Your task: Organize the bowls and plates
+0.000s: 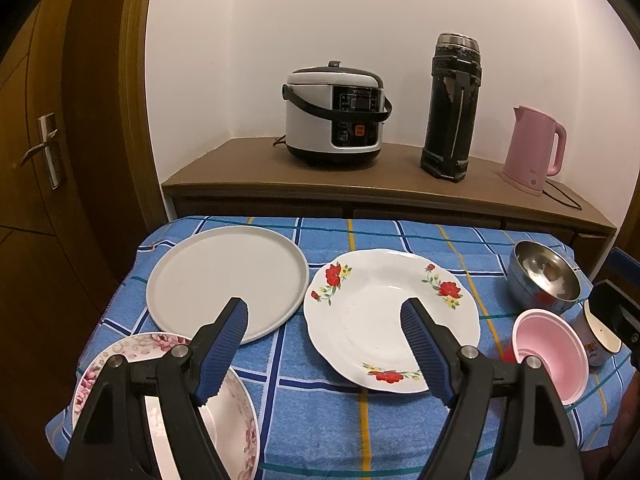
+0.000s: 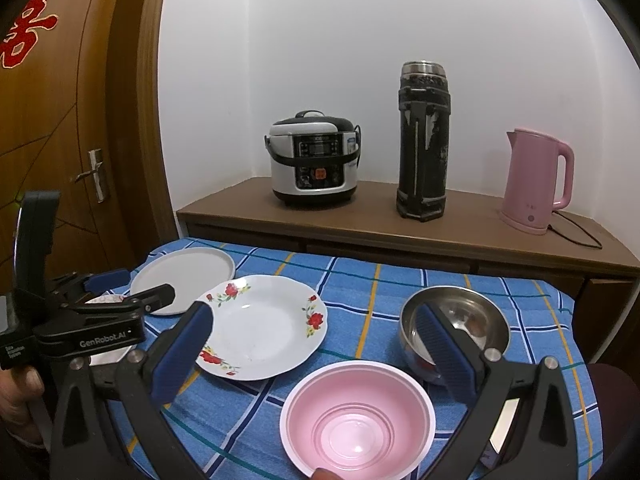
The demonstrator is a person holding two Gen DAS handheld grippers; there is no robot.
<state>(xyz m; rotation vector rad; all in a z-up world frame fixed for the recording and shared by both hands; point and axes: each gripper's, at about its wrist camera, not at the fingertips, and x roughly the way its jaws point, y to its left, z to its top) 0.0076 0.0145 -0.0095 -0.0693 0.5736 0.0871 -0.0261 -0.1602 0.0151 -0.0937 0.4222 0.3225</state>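
- The red-flowered white plate lies flat near the middle of the table, which is covered by a blue checked cloth.
- The plain grey plate lies flat just to its left at the far left corner; their rims are close, and I cannot tell if they touch.
- The pink-flowered plate sits at the near left edge, partly hidden under the left claw's arm.
- The pink plastic bowl stands upright at the near right, with the steel bowl just behind it.
- A cream-lined cup stands at the right edge beside the pink bowl, partly hidden.
- The left claw hangs above the near part of the table, its blue-padded fingers spread wide and holding nothing.
- The right claw hovers over the pink bowl, fingers likewise wide apart and empty.
- A hand grips the left claw's handle at the left edge of the right wrist view.
- Behind the table, a brown sideboard carries a rice cooker, a tall black flask and a pink kettle.
- A wooden door stands at the left.
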